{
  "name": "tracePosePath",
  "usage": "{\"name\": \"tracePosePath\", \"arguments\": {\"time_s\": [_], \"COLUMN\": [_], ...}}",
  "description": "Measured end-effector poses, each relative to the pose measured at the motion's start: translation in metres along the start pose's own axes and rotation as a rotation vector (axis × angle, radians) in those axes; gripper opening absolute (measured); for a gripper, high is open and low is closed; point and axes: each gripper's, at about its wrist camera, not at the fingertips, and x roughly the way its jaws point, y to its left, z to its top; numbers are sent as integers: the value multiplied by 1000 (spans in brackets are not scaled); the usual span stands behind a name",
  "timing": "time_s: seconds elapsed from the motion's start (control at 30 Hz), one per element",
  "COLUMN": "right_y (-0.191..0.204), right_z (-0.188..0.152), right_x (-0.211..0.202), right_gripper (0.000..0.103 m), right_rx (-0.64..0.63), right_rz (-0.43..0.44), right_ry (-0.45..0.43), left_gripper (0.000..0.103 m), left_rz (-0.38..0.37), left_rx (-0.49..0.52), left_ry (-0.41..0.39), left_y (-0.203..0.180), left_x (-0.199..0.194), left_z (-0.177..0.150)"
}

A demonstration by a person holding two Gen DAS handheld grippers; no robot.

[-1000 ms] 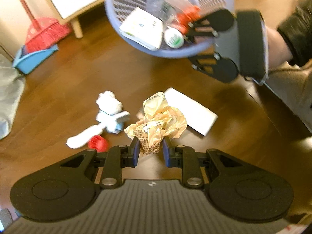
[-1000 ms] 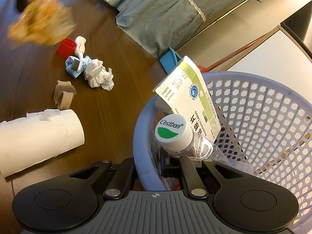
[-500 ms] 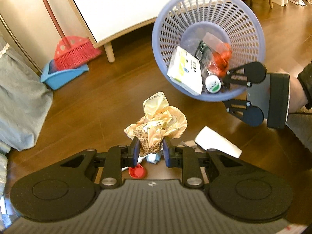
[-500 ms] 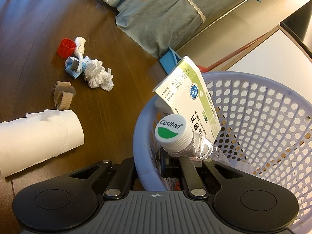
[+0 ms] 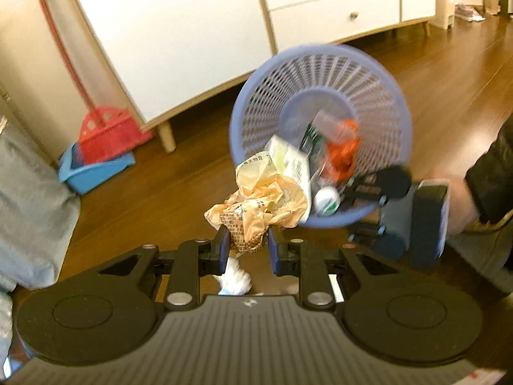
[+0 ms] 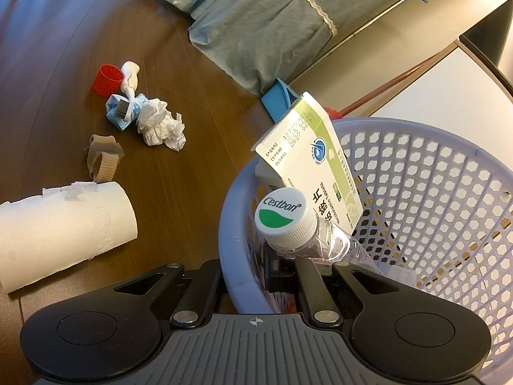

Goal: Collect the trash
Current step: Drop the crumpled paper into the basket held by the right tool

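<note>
Wrapper (image 5: 256, 205) pinched in left gripper (image 5: 247, 247).
Right gripper (image 6: 248, 272) clamps the basket (image 6: 416, 134) rim.

A dark wooden floor (image 5: 144, 189) runs back to a white cabinet (image 5: 179, 32) with drawers, pale wood trim and short wooden legs, standing against a cream wall (image 5: 29, 51). Beside the cabinet's leg a red broom (image 5: 105, 134) sits in a blue dustpan (image 5: 93, 173), its long handle leaning up along the wall. A grey-blue cloth (image 6: 256, 25) with a lace-trimmed edge hangs down to the floor beside the dustpan, and the light is warm and even.
</note>
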Motion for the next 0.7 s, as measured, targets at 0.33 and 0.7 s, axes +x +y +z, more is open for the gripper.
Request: {"name": "tracePosePath", "arguments": {"time_s": [0.33, 0.7], "right_y": [0, -4], "right_z": [2, 3], "right_x": [2, 4], "right_gripper": [4, 4], "right_rx": [11, 36], "right_rz": [0, -4], "right_ry": [-2, -10], "left_gripper": [25, 28], "left_rz": [-65, 11], "left_rx": [97, -46], "left_ry": [-101, -60], "left_y": [-42, -9], "left_x": [61, 81], "left_z": [85, 56]}}
